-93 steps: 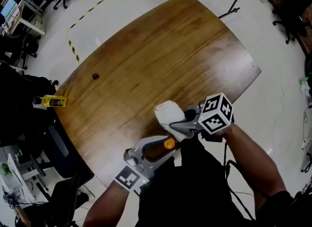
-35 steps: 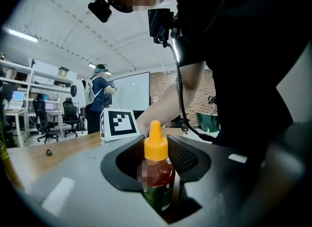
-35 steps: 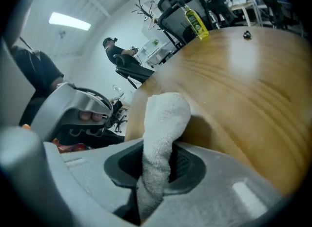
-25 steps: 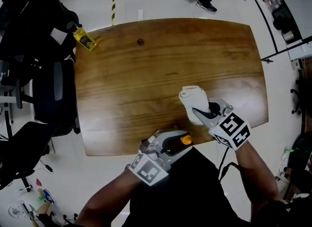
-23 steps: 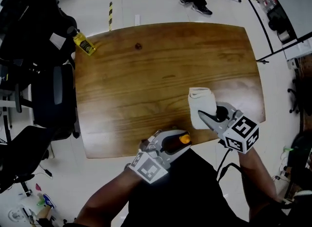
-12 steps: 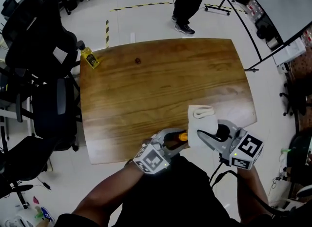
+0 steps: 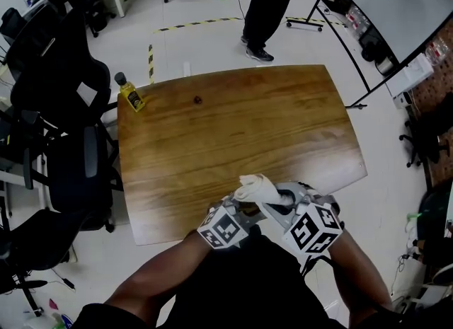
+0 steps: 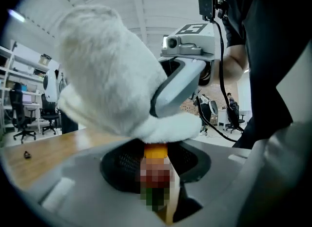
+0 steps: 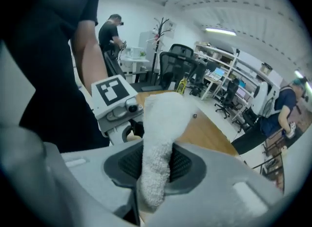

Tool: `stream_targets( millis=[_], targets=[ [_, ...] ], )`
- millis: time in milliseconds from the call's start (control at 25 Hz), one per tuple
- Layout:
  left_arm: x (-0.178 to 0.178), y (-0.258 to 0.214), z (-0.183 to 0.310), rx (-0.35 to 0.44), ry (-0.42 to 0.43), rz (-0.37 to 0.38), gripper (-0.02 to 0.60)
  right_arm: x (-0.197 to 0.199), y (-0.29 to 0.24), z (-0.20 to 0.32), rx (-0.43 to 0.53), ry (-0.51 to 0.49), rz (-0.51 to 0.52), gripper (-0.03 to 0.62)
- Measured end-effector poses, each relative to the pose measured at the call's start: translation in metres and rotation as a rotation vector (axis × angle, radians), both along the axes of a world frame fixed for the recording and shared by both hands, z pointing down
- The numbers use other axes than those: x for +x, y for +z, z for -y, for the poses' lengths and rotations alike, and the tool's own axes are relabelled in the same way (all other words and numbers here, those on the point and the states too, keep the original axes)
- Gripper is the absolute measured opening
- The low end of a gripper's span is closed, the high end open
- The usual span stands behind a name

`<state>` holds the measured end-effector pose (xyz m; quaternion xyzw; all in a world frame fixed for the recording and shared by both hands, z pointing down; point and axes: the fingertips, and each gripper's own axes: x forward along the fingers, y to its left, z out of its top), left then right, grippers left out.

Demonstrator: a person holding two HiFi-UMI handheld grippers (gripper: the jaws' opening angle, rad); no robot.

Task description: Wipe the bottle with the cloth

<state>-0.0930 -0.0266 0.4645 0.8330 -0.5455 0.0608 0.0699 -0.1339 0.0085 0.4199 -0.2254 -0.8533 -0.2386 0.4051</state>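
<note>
No text, number or brand is legible. The cubes on the left gripper (image 7: 244, 214) and right gripper (image 7: 276, 200) bear only black-and-white square markers. The bottle (image 8: 156, 154) label is obscured; the yellow bottle (image 7: 131, 94) label is too small to read.

Both claws meet over the near edge of the surface (image 7: 233, 129), the left claw (image 7: 246, 211) just left of the right claw (image 7: 280, 199). The bottle (image 8: 156, 170) sits clamped between the left claw's jaws. The cloth (image 7: 258, 187), pinched in the right claw, lies over the bottle's top and seems to touch it. A second bottle (image 7: 130, 93) stands at the far left corner, with a small dark object (image 7: 198, 98) to its right. Chairs (image 7: 64, 66) stand left of the surface, and a person (image 7: 265, 9) stands beyond its far edge.
</note>
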Motion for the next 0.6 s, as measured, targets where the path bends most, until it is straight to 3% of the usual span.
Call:
stream_targets(
  millis=[160,600],
  targets=[
    [0.0,0.001,0.0,0.0,-0.001,-0.003,0.166,-0.004,0.012,-0.007,0.052,-0.023,-0.005,0.075],
    [0.001,0.001,0.002,0.004,0.004,-0.011,0.166,0.014,0.013,0.001,0.028,0.028,0.002,0.084]
  ],
)
